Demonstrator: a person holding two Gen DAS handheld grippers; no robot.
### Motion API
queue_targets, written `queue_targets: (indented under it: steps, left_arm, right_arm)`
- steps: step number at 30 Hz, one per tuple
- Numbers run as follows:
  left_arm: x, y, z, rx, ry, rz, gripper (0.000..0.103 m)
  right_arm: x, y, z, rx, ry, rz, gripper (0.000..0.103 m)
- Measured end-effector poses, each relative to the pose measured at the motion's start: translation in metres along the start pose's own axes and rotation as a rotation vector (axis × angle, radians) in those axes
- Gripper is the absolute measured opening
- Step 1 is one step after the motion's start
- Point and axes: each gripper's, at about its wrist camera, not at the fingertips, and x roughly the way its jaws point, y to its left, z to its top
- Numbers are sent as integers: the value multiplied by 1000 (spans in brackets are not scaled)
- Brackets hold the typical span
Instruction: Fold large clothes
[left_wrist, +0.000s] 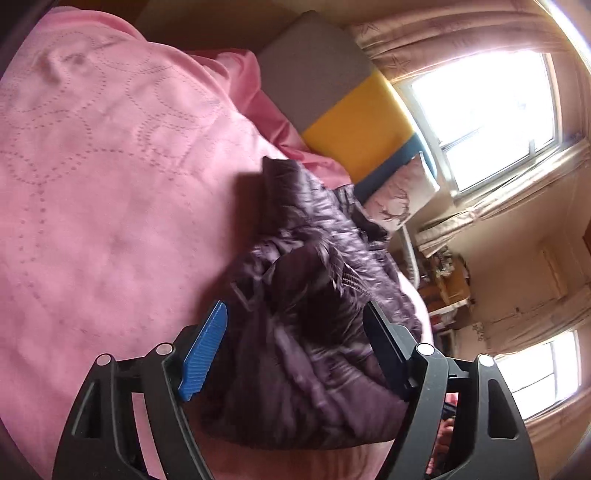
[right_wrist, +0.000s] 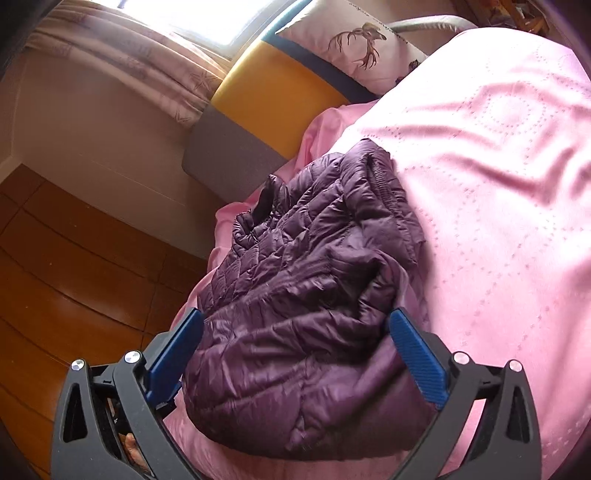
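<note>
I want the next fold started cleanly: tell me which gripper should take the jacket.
Probably the right gripper: it is open with the sharply seen near edge of the purple jacket lying between its fingers. The left gripper, also open, faces a bunched, blurred heap.

I see the quilted purple down jacket (right_wrist: 306, 295) bunched into a rough, puffy bundle on the pink bedspread (right_wrist: 498, 184), near the bed's edge. Its glossy fabric is creased, one folded layer lying loosely over another.
</note>
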Motion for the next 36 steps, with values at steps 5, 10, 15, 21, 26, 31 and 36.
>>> queue_targets:
  steps: [5,10,15,21,26,31,36]
  left_arm:
    - [25,17,-21,20,95,-18,75]
    - [39,11,-40,97,163,-27,45]
    - [27,5,-52,151,158,-27,21]
    - [4,4,-81,186,185,-34,19]
    - [-32,10,-115,179,218,-45,19]
    - [-69,20,-155,145,251,-19,19]
    - [-87,26,-165,128,222,91,63]
  right_arm:
    - [1,-25,-35,-46,32,-147,101]
    - [15,-24,-53,-116,52,-167,65]
    - [17,-13,-56,-155,76,-189,28]
    - [-7,-10,-72,-190,121,-181,25]
    - [-39,-13,-102,-212,208,-173,25]
    - [-63,-9,-130,-252,288,-193,25]
    - [-67,0,-123,-286,281,-217,53]
